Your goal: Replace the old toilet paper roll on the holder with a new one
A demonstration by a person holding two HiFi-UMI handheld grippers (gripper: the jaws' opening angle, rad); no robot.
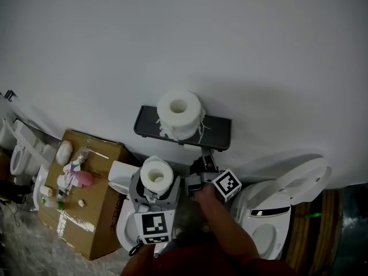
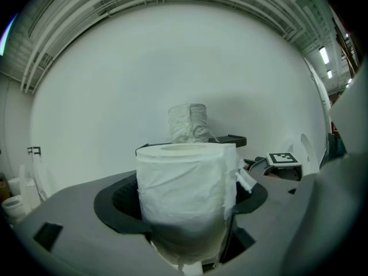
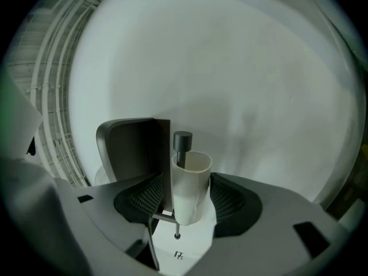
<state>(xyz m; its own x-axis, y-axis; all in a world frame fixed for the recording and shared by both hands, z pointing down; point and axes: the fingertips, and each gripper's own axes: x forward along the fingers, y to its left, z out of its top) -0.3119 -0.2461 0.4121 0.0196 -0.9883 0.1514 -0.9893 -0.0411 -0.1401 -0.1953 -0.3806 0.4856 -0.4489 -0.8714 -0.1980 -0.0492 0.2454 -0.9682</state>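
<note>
Nearest the lens: left gripper (image 1: 156, 190), marker cube toward the camera, jaws clamped on a full toilet paper roll (image 2: 185, 188) held upright between the pads (loose tail of paper hanging at its right side in the left gripper view). Just beside it: right gripper (image 3: 185, 199), carried by a hand (image 1: 205, 195).

By size, from the largest down:

- White wall (image 1: 241, 50): fills the upper part of the head view.
- White toilet (image 1: 270, 234): lower right, seat ring raised.
- Cardboard box (image 1: 100, 214): lower left, against the wall, with small bottles and a pink object on top.
- Dark holder (image 1: 218, 132): fixed to the wall, flat shelf on top, straight ahead of both grippers.
- Ragged roll (image 1: 179, 114): stands on end on the shelf, left of centre, shreds hanging over the front edge.
- Empty cardboard tube (image 3: 191, 180): threaded on the holder's rod, between the right gripper's pads. Jaws spread wide, gap visible at the left pad, contact at the right pad unclear. Nothing gripped.
- Black rod cap (image 3: 182, 140): projects beyond the tube's far end.
</note>
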